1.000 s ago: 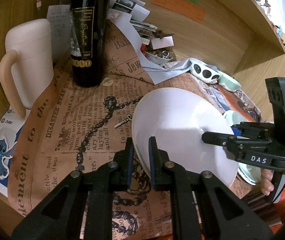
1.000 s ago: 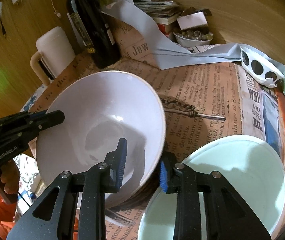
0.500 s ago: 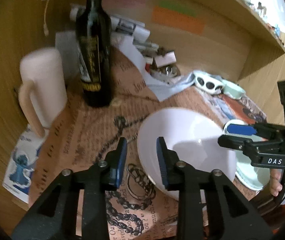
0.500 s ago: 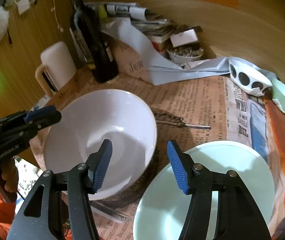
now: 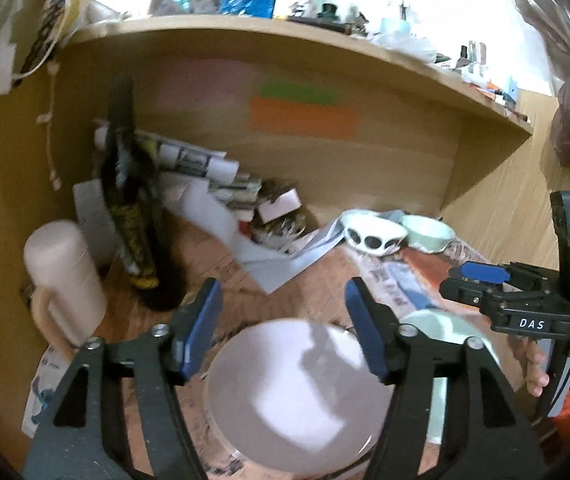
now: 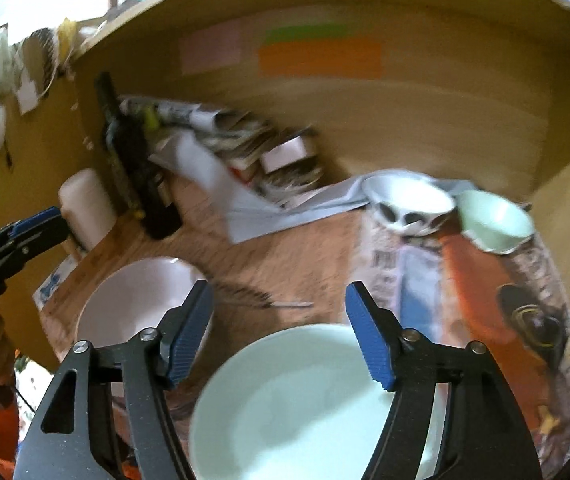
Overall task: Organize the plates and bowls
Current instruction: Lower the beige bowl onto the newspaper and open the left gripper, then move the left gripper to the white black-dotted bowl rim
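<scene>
A large white bowl (image 5: 297, 392) sits on the newspaper-covered table, below and between my open left gripper's (image 5: 283, 326) fingers; it also shows in the right wrist view (image 6: 141, 300). A pale green plate (image 6: 305, 408) lies to its right, under my open right gripper (image 6: 279, 330); its edge shows in the left wrist view (image 5: 445, 328). Both grippers are raised above the dishes and hold nothing. A spotted white bowl (image 6: 409, 204) and a small green bowl (image 6: 493, 220) stand at the back right.
A dark wine bottle (image 5: 133, 220) and a cream jug (image 5: 65, 280) stand at the back left. Papers and a small dish of clutter (image 5: 245, 200) lie against the wooden back wall. A shelf (image 5: 285, 40) overhangs the desk. A metal key (image 6: 269, 302) lies between the dishes.
Both grippers opened wide, let go of the white bowl's rim and pulled up and back; the bowl now rests on the table.
</scene>
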A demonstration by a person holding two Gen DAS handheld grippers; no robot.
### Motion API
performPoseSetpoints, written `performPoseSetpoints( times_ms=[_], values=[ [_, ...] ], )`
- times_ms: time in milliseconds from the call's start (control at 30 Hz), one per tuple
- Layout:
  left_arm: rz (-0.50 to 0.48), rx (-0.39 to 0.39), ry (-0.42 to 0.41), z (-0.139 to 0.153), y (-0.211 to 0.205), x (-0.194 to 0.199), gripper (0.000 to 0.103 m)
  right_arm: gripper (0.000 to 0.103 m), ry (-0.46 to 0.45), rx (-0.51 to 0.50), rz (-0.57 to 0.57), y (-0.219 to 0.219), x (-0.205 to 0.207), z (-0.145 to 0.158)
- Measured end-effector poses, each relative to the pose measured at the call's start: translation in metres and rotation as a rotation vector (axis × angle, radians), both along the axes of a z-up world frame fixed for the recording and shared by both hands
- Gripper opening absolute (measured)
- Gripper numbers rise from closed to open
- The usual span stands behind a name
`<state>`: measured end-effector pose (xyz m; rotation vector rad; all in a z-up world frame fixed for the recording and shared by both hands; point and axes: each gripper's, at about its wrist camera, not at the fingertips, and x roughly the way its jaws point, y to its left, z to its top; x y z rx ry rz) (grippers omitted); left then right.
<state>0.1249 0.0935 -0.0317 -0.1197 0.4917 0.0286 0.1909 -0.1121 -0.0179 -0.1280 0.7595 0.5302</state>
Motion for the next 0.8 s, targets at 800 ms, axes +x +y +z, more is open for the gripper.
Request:
performPoseSetpoints(
  times_ms=[800],
  values=[
    [-0.079, -0.031, 0.187, -0.015, -0.076, 0.178, 0.079, 0.066, 0.032, 0.094, -0.247, -0.088, 0.119, -0.003]
  ],
)
